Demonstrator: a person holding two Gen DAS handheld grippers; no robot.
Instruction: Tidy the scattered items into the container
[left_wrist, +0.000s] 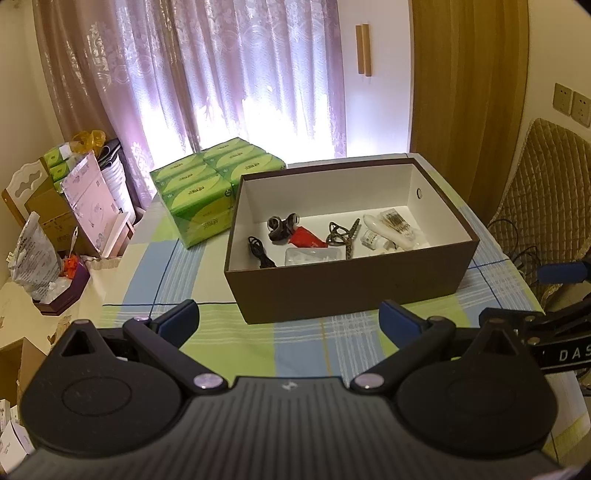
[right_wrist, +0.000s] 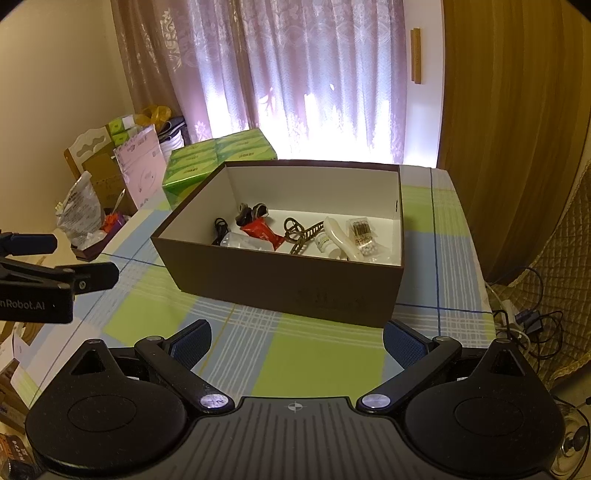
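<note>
A brown cardboard box (left_wrist: 343, 295) with a white inside stands on the checked tablecloth; it also shows in the right wrist view (right_wrist: 288, 291). Inside lie a black cable (left_wrist: 260, 253), a red packet (left_wrist: 306, 238), a clear plastic case (left_wrist: 314, 255), a dark patterned hair clip (left_wrist: 341, 236), a white tube (left_wrist: 384, 232), a small white bottle (left_wrist: 371, 240) and a bag of cotton swabs (left_wrist: 399, 221). My left gripper (left_wrist: 290, 319) is open and empty, just in front of the box. My right gripper (right_wrist: 297, 341) is open and empty, also in front of the box.
A stack of green tissue packs (left_wrist: 207, 192) stands left of the box. Cartons, bags and a small purple tray (left_wrist: 62, 291) crowd the left side beyond the table edge. A quilted chair (left_wrist: 546, 206) stands at the right. Curtains hang behind.
</note>
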